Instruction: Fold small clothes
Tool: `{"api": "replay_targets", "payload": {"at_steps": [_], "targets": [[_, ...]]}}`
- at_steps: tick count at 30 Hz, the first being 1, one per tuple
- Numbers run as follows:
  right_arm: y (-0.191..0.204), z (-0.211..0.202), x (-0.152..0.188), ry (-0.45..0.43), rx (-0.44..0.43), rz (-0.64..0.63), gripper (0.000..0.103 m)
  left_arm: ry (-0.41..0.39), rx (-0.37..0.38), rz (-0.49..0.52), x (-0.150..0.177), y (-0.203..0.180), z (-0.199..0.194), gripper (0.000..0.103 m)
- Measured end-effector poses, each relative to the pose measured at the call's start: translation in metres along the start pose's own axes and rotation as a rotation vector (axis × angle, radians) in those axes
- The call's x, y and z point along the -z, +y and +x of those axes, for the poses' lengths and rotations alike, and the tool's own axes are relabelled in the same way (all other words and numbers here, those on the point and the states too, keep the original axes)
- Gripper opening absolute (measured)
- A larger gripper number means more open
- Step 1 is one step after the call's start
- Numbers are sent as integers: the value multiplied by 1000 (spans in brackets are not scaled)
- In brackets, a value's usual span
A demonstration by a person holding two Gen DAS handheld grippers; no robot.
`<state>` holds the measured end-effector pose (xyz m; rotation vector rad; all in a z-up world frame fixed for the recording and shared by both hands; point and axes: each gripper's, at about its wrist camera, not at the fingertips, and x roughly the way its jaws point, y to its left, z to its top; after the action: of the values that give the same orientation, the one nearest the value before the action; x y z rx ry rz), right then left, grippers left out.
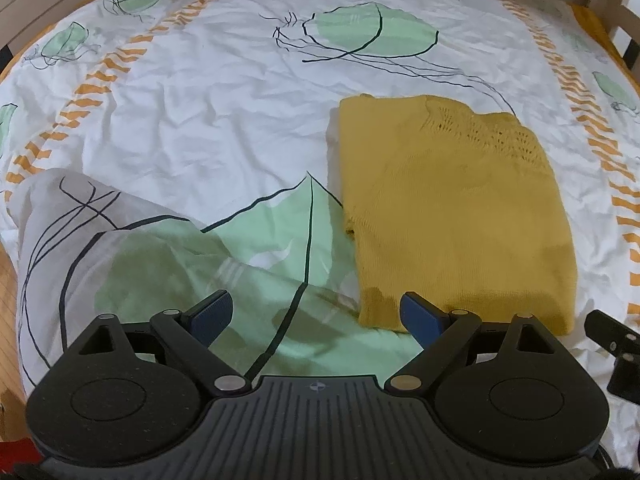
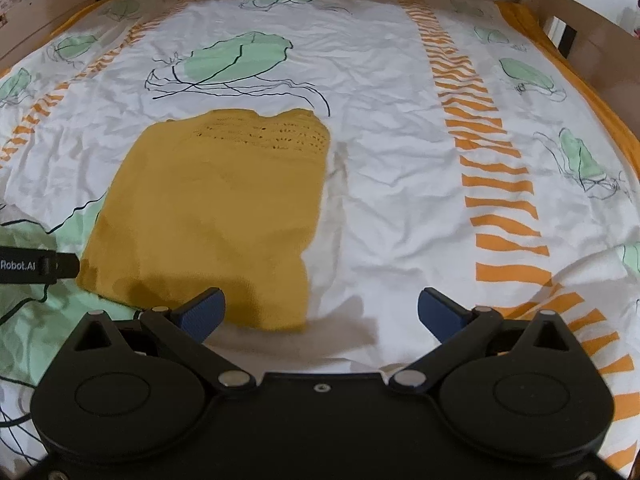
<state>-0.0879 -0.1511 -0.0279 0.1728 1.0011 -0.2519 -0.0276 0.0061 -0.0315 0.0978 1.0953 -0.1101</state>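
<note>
A mustard-yellow knit garment (image 1: 452,208) lies folded into a rough rectangle on the bed; it also shows in the right wrist view (image 2: 216,208). My left gripper (image 1: 316,312) is open and empty, hovering just before the garment's near left corner, its right pad by the near edge. My right gripper (image 2: 320,308) is open and empty, at the garment's near right corner, with its left pad over the near edge. Part of the left gripper (image 2: 36,266) shows at the left edge of the right wrist view.
The bed sheet (image 1: 224,92) is white with green leaf prints and orange stripes, and wrinkled. A raised fold of the sheet (image 1: 100,232) bulges at the near left. A wooden bed frame (image 2: 580,20) runs along the far side and right.
</note>
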Motion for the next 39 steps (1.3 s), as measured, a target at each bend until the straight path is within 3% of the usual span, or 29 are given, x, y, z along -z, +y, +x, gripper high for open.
{"api": "replay_targets", "payload": {"at_steps": [14,39], "targets": [[-18,8,-5,24,22,97,102,20,7,19,2,-1,4,91],[-8,16,-7,37,2,73,102,17,23,32,4,-4,6,91]]}}
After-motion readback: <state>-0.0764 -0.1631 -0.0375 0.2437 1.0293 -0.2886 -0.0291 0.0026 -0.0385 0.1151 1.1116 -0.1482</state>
